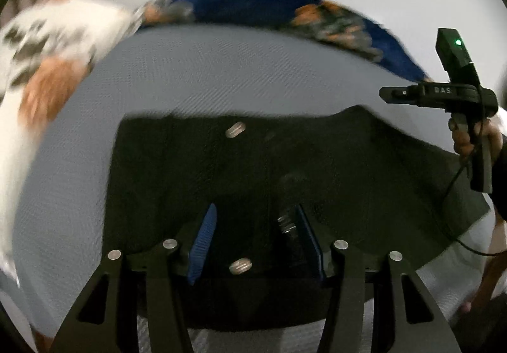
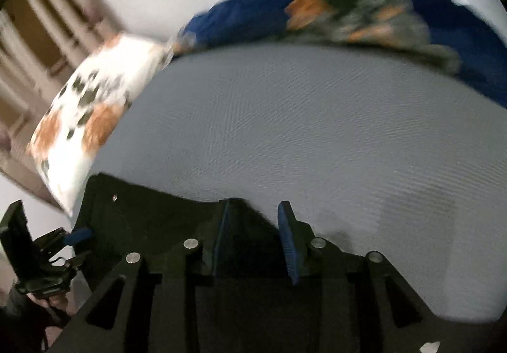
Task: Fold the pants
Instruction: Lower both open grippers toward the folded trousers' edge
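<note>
Black pants lie spread on a grey bed sheet, with two metal buttons showing. My left gripper hovers over their near edge. Its blue pads stand well apart, with black cloth and a button between them and no pad pressing. In the right wrist view, my right gripper sits at the pants' right corner. The cloth rests against the left pad, while the right pad is clear of it over bare sheet. A hand holds the right tool at the pants' far right edge.
A white pillow with orange and dark patches lies at the far left. A blue blanket with orange-grey print runs along the bed's far edge under a white wall. Wooden panels stand to the left. A black cable hangs by the hand.
</note>
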Demonstrator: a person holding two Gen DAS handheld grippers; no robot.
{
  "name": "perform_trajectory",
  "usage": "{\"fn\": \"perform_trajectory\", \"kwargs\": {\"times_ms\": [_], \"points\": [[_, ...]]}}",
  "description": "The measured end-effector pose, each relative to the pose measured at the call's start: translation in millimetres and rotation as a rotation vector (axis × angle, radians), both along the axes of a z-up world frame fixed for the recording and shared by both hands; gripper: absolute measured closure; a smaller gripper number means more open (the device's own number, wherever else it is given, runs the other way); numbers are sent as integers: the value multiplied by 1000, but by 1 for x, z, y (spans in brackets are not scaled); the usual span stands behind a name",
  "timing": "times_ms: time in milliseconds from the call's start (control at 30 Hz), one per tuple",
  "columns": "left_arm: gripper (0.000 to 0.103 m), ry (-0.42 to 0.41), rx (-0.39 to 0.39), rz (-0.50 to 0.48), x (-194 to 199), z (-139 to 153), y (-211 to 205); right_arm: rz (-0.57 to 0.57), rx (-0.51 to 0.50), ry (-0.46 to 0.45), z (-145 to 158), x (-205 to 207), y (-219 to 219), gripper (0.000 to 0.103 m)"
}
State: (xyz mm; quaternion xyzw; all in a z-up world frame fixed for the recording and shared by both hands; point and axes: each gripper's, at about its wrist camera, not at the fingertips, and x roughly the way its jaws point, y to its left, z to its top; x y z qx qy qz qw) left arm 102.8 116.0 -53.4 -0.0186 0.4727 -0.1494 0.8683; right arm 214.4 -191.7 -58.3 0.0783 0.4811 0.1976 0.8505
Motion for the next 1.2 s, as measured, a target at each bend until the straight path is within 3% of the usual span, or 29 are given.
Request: {"fn": "perform_trajectory", "kwargs": {"times_ms": [200, 400, 500, 667, 900, 1067, 1200], "points": [[49, -32, -30, -182, 32, 27, -73, -218, -146, -20, 11, -55, -79, 71], [49, -17, -64, -305, 71, 12, -142, -397, -259, 48, -14, -98, -143, 70], [50, 18, -79, -311, 88, 0, -162, -441, -249, 73, -27, -105, -157, 70], [49, 37, -27, -278, 109, -15, -187, -460, -253, 69, -41, -99, -162, 70], [49, 60, 58, -220, 130, -37, -191, -474, -300, 16, -49, -89, -165, 69], [49, 56, 64, -229, 122, -29, -187, -487, -281, 19, -41, -93, -171, 65], [49, 23, 57, -252, 92, -9, -175, -433, -229, -6, -29, -119, -156, 64]]}}
